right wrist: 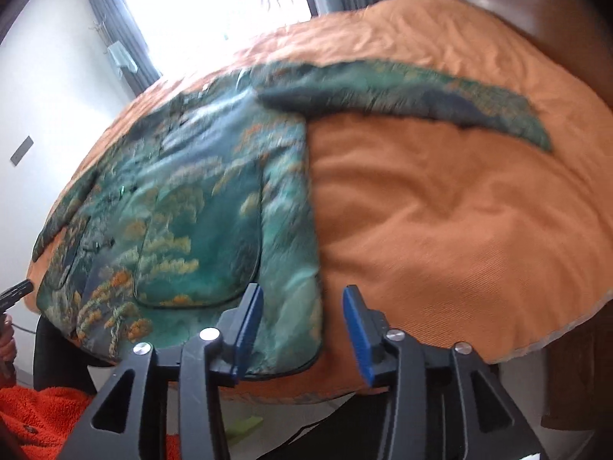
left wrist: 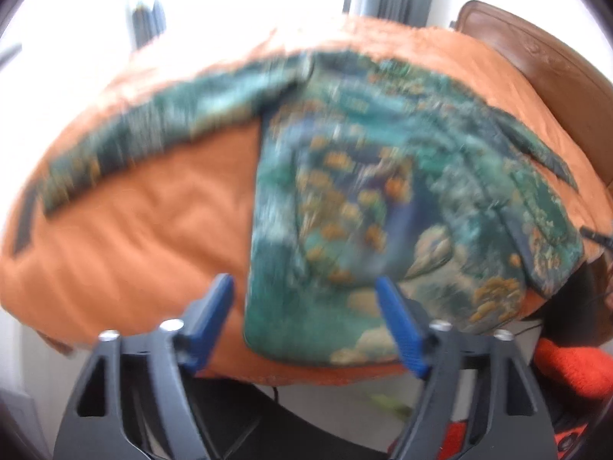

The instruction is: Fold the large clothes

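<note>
A green patterned jacket (left wrist: 367, 199) with orange and cream print lies spread flat on an orange bed cover (left wrist: 145, 230). In the left wrist view its long sleeve (left wrist: 153, 130) stretches out to the left. My left gripper (left wrist: 306, 295) is open above the jacket's near hem, holding nothing. In the right wrist view the jacket (right wrist: 199, 207) fills the left half and its sleeve (right wrist: 421, 92) stretches to the right. My right gripper (right wrist: 304, 303) is open over the jacket's near right edge, holding nothing.
The orange bed cover (right wrist: 459, 211) hangs over the bed's near edge. A brown headboard (left wrist: 536, 53) stands at the right. A bright window with grey curtains (right wrist: 214, 11) lies beyond the bed. A red fuzzy garment (right wrist: 38, 414) lies low beside the bed.
</note>
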